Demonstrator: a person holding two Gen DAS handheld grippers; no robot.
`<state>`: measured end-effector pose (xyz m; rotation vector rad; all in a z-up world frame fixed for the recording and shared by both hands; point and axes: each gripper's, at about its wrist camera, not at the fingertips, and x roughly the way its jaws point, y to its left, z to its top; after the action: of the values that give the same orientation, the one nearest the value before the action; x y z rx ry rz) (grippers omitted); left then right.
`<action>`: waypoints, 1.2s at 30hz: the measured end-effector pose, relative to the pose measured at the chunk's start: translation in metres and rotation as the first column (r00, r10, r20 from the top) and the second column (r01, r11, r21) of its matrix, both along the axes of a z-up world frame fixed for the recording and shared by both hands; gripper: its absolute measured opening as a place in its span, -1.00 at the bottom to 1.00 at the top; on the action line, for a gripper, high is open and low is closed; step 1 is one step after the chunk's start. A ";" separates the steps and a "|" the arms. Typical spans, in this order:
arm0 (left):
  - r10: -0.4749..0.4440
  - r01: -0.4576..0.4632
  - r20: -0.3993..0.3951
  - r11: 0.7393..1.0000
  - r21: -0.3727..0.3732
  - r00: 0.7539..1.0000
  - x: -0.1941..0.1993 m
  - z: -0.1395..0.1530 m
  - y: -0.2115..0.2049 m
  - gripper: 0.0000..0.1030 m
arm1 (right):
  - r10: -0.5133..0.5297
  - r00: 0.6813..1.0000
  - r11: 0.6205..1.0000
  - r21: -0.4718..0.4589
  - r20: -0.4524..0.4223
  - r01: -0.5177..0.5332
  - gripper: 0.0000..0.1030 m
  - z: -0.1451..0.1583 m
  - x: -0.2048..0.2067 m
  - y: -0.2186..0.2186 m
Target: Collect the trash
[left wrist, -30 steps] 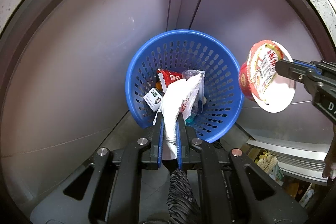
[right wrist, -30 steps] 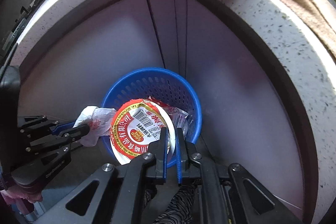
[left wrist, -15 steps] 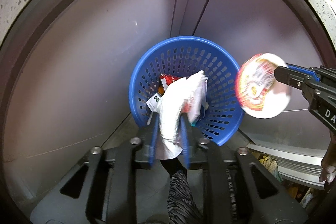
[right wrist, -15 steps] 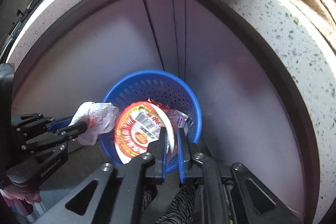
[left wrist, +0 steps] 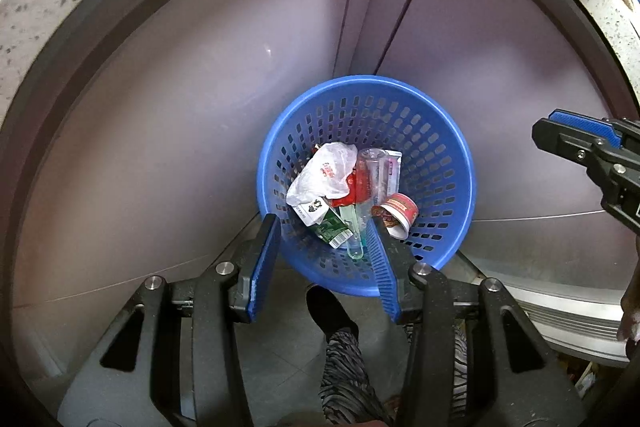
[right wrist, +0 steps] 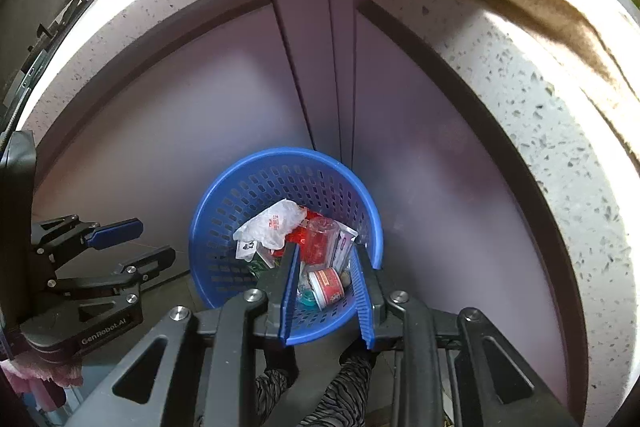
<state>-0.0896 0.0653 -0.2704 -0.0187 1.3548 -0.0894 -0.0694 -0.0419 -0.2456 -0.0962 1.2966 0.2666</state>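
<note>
Lilac cabinet doors [left wrist: 200, 107] and a speckled desk edge [right wrist: 540, 99] curve round us as we point both claws down over the floor. Our left claw [left wrist: 324, 259] is opening with nothing between its pads; our right claw [right wrist: 326, 297] is opening too, likewise released. Below them the blue basket [left wrist: 460, 163] holds the trash: a white bag [left wrist: 324, 175], a red cup [left wrist: 398, 217], a green carton [left wrist: 326, 225], a clear bottle [right wrist: 318, 239]. From here, we judge the risk is a claw catching the basket rim on lifting away and tipping it, spilling the trash onto the floor.
</note>
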 end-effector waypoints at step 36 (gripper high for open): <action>0.050 -0.021 0.360 0.996 -0.084 0.932 0.025 0.185 -0.015 -0.03 | -0.109 0.952 0.975 0.220 0.288 0.045 -0.11 0.191 -0.008 -0.083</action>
<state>-0.0648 0.0502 -0.0849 -0.0893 0.9800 -0.1102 -0.0777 -0.1246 -0.0541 0.0928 0.9626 0.3086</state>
